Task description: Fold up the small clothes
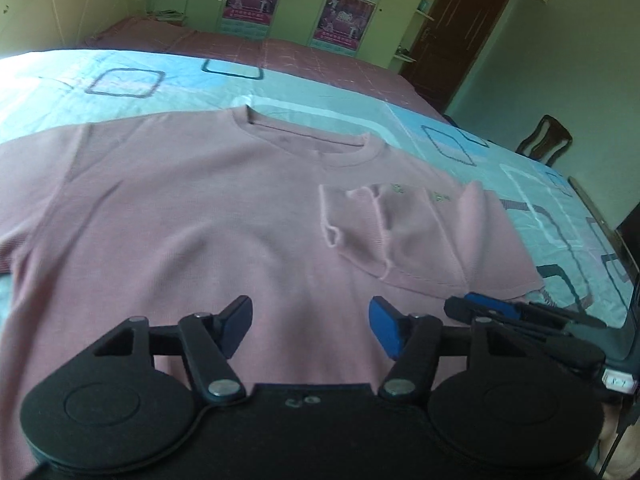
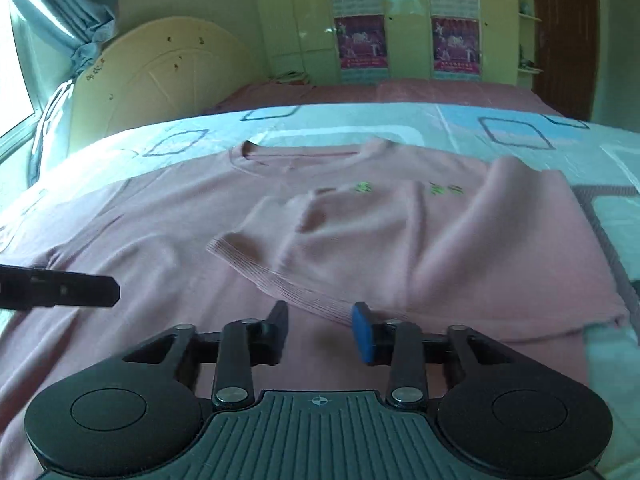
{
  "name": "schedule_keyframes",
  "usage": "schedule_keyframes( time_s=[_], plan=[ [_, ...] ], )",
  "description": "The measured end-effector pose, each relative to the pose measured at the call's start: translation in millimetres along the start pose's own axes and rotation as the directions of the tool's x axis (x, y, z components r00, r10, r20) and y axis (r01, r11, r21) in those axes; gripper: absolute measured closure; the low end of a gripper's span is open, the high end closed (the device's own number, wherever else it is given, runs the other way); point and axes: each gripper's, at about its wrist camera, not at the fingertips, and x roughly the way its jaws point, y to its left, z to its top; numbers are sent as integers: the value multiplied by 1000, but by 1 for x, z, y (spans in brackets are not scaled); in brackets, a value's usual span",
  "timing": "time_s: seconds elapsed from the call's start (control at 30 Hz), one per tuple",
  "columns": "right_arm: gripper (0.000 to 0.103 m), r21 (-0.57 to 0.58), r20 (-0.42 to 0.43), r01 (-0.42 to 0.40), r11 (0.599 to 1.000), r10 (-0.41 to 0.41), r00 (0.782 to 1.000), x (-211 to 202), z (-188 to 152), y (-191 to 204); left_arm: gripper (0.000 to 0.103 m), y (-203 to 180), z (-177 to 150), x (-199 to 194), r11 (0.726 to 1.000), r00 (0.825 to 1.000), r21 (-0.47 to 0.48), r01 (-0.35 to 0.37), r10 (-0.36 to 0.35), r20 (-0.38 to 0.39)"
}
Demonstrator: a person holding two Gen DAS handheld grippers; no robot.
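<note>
A pink T-shirt [image 1: 192,208] lies flat on the bed, its collar [image 1: 308,144] at the far side. Its right sleeve [image 1: 404,232] is folded inward over the chest; it also shows in the right wrist view [image 2: 360,248]. My left gripper [image 1: 312,328] is open and empty above the shirt's lower middle. My right gripper [image 2: 320,328] is open and empty just in front of the folded sleeve's ribbed cuff [image 2: 280,284]. The right gripper also shows at the right in the left wrist view [image 1: 520,312]. The left gripper's finger [image 2: 60,292] shows at the left in the right wrist view.
The bed has a light blue sheet [image 1: 520,184] with square patterns and a maroon blanket [image 1: 304,60] behind it. A cream headboard [image 2: 160,80] and a curtain [image 2: 68,12] stand at the left. A wooden chair [image 1: 544,140] and a dark door [image 1: 460,32] are at the right.
</note>
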Motion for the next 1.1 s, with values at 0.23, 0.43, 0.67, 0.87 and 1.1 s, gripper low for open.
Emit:
schedule_keyframes(
  time_s=[0.23, 0.43, 0.67, 0.87, 1.1],
  plan=[
    [79, 115, -2, 126, 985, -126, 992, -26, -6, -72, 49, -9, 18, 62, 993, 998, -106, 46, -51, -43],
    [79, 175, 5, 161, 971, -165, 986, -25, -4, -101, 96, -12, 39, 93, 988, 997, -143, 51, -58, -45],
    [79, 199, 2, 156, 967, -159, 987, -17, -4, -107, 97, 0, 56, 38, 993, 982, -100, 69, -50, 181],
    [79, 203, -1, 169, 964, -172, 985, -17, -4, -104, 97, 65, 44, 23, 986, 986, -160, -40, 65, 155],
    [78, 116, -10, 244, 963, -244, 970, -14, 0, -89, 93, 74, 24, 37, 984, 992, -177, -33, 53, 110]
  ],
)
